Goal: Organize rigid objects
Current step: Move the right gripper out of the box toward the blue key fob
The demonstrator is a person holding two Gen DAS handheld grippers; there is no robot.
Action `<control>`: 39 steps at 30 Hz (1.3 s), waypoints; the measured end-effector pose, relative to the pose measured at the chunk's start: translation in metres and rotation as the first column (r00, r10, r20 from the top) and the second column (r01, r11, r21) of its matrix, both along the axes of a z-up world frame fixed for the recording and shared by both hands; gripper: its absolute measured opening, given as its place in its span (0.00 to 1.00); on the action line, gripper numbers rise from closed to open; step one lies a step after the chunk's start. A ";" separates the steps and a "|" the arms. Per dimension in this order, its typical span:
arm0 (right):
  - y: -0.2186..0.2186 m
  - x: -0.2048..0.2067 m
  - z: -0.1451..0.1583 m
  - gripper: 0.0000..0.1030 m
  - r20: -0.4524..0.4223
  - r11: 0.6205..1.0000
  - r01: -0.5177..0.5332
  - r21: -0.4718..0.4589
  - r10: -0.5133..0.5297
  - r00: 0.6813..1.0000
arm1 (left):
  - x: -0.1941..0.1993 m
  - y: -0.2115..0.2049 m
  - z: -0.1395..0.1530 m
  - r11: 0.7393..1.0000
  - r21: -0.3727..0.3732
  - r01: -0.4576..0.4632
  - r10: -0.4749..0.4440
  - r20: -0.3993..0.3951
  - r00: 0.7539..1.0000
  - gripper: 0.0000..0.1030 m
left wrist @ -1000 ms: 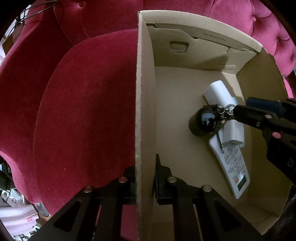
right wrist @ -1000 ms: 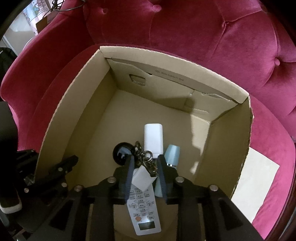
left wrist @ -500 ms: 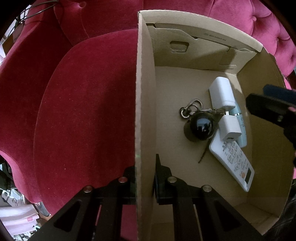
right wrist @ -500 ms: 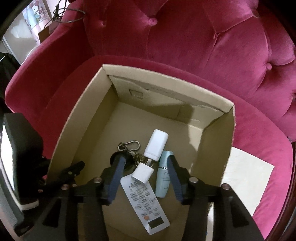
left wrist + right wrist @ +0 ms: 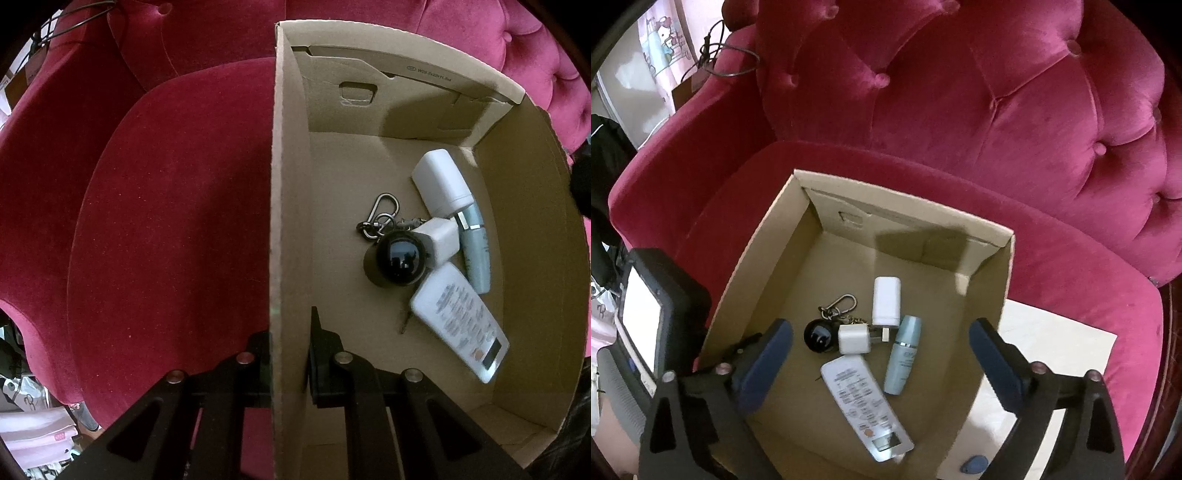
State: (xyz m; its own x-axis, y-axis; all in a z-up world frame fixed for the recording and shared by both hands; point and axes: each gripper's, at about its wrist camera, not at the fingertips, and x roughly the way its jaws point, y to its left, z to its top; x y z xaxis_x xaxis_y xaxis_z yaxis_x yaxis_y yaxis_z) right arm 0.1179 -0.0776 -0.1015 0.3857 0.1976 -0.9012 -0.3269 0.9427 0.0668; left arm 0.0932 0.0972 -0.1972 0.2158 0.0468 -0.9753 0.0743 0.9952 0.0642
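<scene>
An open cardboard box (image 5: 753,266) stands on the chair seat. My left gripper (image 5: 290,332) is shut on its left wall (image 5: 288,184), one finger on each side. On the box floor lie a keychain with a black ball (image 5: 818,336) and carabiner, a white charger block (image 5: 853,339), a white capped bottle (image 5: 886,301), a pale blue tube (image 5: 903,356) and a white remote (image 5: 864,402). My right gripper (image 5: 881,328) hovers above them, its jaws opening wide with nothing between the pads. The same pile shows in the left wrist view around the black ball (image 5: 397,264).
A crimson tufted velvet armchair (image 5: 997,110) surrounds the box. A white sheet (image 5: 1052,343) lies on the seat right of the box, with a small blue object (image 5: 975,463) on it. The left gripper's body (image 5: 642,317) sits at the box's left side.
My right gripper let go of the keychain and charger, spread its jaws wide and rose out of the box. The keychain now lies on the box floor. The left gripper stayed put.
</scene>
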 end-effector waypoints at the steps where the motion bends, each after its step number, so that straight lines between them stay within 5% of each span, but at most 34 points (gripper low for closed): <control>1: 0.001 -0.001 0.000 0.99 0.005 1.000 0.004 0.000 -0.004 1.000 | 0.000 0.000 0.000 1.000 0.000 0.000 0.000 0.000 1.000 0.12; 23: -0.071 -0.028 0.022 1.00 0.047 0.993 0.114 -0.009 -0.113 0.992 | -0.001 0.000 0.000 1.000 -0.002 0.002 -0.002 0.002 1.000 0.12; 39: -0.139 -0.060 -0.014 1.00 -0.005 0.974 0.219 -0.066 -0.219 0.976 | -0.002 -0.001 -0.001 1.000 0.001 0.009 -0.009 0.009 1.000 0.12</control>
